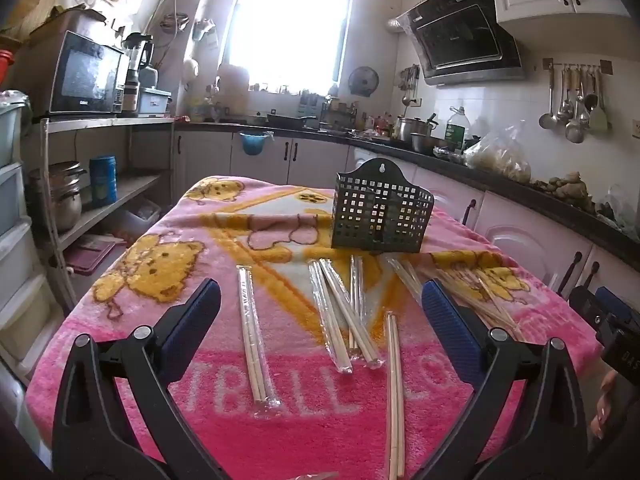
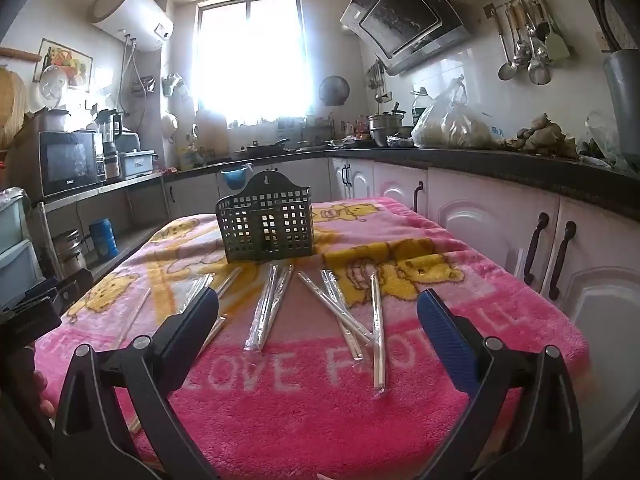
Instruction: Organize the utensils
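Observation:
A dark perforated utensil basket (image 1: 382,210) (image 2: 266,222) stands upright on the far half of the pink blanket-covered table (image 1: 280,432) (image 2: 320,420). Several pairs of chopsticks in clear wrappers (image 1: 252,336) (image 2: 270,308) lie scattered flat in front of it, and one unwrapped pair (image 1: 394,400) lies nearer me. My left gripper (image 1: 322,304) hovers open above the near chopsticks, holding nothing. My right gripper (image 2: 318,312) is also open and empty, above the table's near edge. The right gripper's body (image 1: 612,320) shows at the right border of the left wrist view.
White cabinets with dark handles (image 2: 556,256) and a cluttered black counter (image 2: 480,160) run close along the table's right side. A metal shelf with a microwave (image 1: 86,74) and pots (image 1: 64,196) stands left. A person's hand (image 1: 604,408) shows at the lower right.

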{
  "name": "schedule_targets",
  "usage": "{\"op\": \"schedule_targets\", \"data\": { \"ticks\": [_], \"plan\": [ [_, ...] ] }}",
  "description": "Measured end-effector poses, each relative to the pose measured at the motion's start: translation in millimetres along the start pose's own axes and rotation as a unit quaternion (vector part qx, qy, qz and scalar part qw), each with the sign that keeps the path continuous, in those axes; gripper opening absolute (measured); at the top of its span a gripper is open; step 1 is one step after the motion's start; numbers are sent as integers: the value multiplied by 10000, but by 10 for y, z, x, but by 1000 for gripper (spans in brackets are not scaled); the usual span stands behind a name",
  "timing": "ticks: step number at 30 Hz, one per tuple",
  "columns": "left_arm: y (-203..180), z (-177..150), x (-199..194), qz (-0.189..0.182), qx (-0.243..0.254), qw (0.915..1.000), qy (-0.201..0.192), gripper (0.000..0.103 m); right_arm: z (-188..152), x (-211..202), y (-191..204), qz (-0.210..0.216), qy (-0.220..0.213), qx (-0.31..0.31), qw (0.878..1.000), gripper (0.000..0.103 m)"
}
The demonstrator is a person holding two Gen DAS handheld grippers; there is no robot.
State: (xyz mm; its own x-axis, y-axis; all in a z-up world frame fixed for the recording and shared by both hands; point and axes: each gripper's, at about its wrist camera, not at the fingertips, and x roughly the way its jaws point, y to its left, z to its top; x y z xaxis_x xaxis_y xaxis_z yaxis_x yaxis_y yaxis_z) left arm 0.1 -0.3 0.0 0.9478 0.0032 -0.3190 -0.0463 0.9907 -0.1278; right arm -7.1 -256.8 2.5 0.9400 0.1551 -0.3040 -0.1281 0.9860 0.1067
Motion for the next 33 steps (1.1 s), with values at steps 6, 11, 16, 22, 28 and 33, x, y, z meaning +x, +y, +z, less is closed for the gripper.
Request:
{"op": "schedule_targets", "data": {
  "ticks": [6, 11, 16, 22, 28, 33],
  "plan": [
    [5, 3, -3, -28, -35, 10000, -14, 92, -27, 25, 17, -9, -14, 4, 10000, 97],
    [3, -4, 8, -17, -23, 10000, -4, 92, -31, 34, 31, -2, -16, -16, 10000, 97],
    [3, -4, 1, -33, -34, 10000, -21, 92, -33, 42, 38, -3, -6, -18, 10000, 97],
    [5, -3, -1, -34, -38, 10000, -27, 92, -39, 44, 39, -9, 6, -10, 10000, 97],
    [5, -4, 2, -30, -39, 10000, -28, 92, -37, 42, 42, -7, 6, -15, 10000, 97],
    [6, -4, 5, -19, -33, 10000, -38, 92, -31, 51, 41, 2, 6, -11, 10000, 97]
  ]
}}
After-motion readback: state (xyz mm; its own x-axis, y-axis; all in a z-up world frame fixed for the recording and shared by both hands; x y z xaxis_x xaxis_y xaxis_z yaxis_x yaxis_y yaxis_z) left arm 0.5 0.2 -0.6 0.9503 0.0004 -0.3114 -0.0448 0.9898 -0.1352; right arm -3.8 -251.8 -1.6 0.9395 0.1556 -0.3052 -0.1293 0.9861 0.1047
